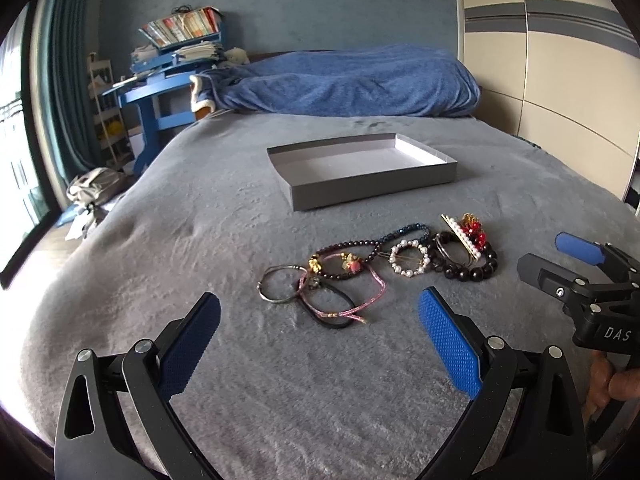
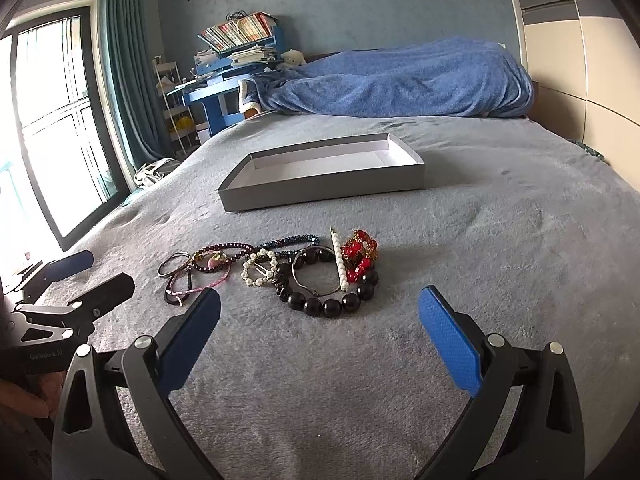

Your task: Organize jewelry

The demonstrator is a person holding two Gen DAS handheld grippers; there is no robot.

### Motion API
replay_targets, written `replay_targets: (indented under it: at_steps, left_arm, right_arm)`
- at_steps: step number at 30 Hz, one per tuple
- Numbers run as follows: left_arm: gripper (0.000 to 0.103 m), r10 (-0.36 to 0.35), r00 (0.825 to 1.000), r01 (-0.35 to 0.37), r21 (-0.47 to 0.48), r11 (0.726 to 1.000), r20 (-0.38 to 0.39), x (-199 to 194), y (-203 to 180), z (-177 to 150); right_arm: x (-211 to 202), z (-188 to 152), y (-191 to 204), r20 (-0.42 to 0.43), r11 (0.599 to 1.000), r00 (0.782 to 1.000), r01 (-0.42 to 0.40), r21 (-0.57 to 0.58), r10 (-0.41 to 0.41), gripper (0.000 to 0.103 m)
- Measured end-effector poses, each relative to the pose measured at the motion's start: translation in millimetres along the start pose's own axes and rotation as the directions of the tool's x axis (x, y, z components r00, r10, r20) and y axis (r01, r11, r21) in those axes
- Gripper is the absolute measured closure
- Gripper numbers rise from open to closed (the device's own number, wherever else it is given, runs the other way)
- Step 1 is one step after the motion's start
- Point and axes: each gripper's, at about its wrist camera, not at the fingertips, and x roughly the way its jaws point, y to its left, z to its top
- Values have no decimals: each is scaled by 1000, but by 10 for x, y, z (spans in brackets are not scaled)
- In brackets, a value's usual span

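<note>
Two wide-spread grippers, left (image 1: 320,344) and right (image 2: 320,344), over beaded bracelets (image 2: 320,280), rectangular cardboard tray (image 2: 320,192).

Bed cover (image 1: 160,240): plain grey, plush nap. Tray (image 1: 372,186), far of the jewelry: dark grey outer walls, pale whitish-grey inside. Blanket (image 1: 360,80) at the far end: mottled blue.

Jewelry, left to right: metal ring (image 1: 276,284), silver-grey; cord (image 1: 360,308), pink with gold beads; band (image 1: 332,308), black; dark bead strand (image 1: 352,246), deep maroon; blue bead strand (image 1: 404,230), dark blue; pearl ring (image 1: 408,258), white beads; large bead bracelet (image 2: 320,306), glossy black; pearl clip (image 2: 339,260), white on gold; cluster (image 2: 360,252), red with gold.

Left gripper (image 1: 320,344) and right gripper (image 2: 320,344): black frames, blue pads (image 1: 448,344) with a fine dimpled pattern.

Desk (image 1: 160,92): bright blue. Curtain (image 2: 128,60): teal. Wall (image 1: 280,0): grey-blue. Wardrobe (image 1: 560,60): cream with grey stripes.
</note>
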Motion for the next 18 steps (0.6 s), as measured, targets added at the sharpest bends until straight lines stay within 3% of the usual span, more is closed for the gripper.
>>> replay_targets:
  at_steps: [18]
  left_arm:
    - [5,-19,999,18,-15,1000,-44,70,-2,-50]
  right_arm:
    - [4,27,11,-33,1000,999,15,6,-15,5]
